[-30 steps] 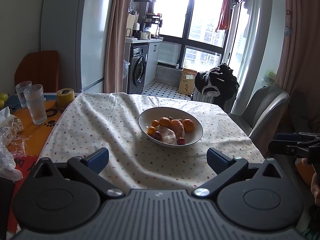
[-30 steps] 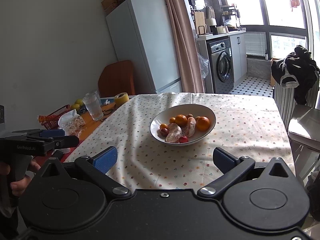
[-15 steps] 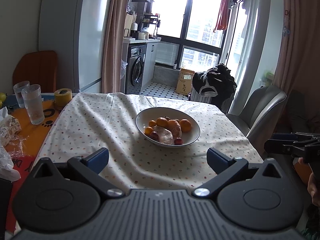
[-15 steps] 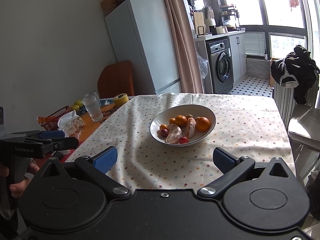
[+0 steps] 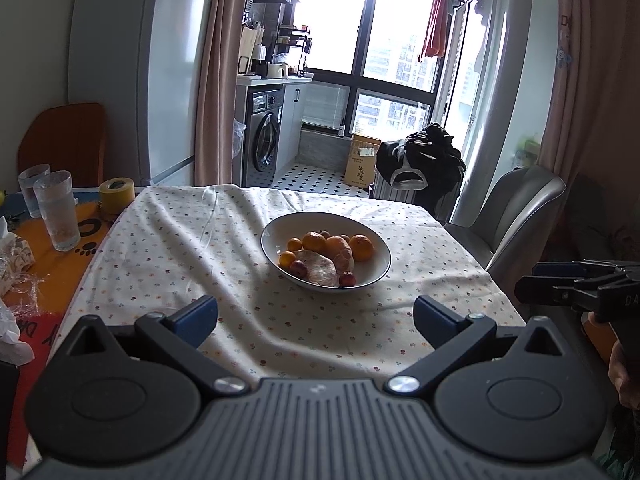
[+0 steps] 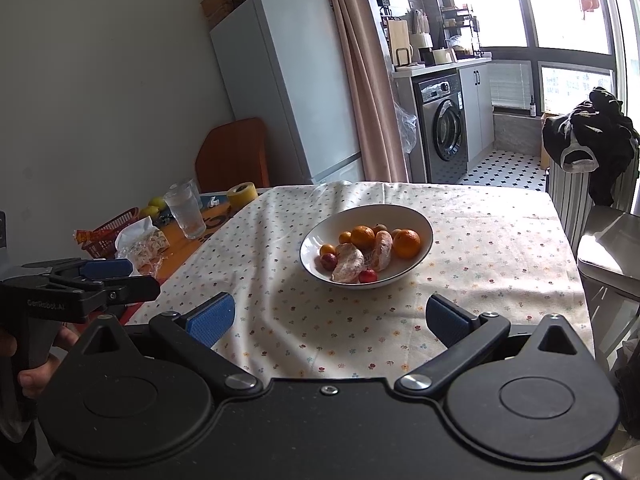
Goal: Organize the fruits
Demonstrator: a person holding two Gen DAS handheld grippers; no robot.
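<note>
A white bowl [image 5: 376, 248] [image 6: 416, 220] stands in the middle of a flower-print tablecloth [image 5: 192, 248] [image 6: 488, 248]. In it lie oranges [image 5: 361, 247] [image 6: 407, 243], small red fruits [image 5: 347, 279] [image 6: 368, 276] and peeled pieces [image 5: 320, 270] [image 6: 349, 263]. My left gripper [image 5: 316, 318] hangs open over the table's near edge, short of the bowl, nothing between its fingers. My right gripper [image 6: 330, 318] is open too, also short of the bowl and empty. Each gripper shows in the other's view, at the frame edge.
Two glasses [image 5: 56, 210] and a yellow tape roll [image 5: 116, 196] stand on the orange mat at the left. A red basket [image 6: 114, 226] and plastic wrappers [image 6: 146, 242] lie there too. A grey chair [image 5: 516, 216] stands at the table's right side.
The left view has drifted slightly, so the bowl sits a little further left and lower. The right gripper has barely moved. Both stay open.
</note>
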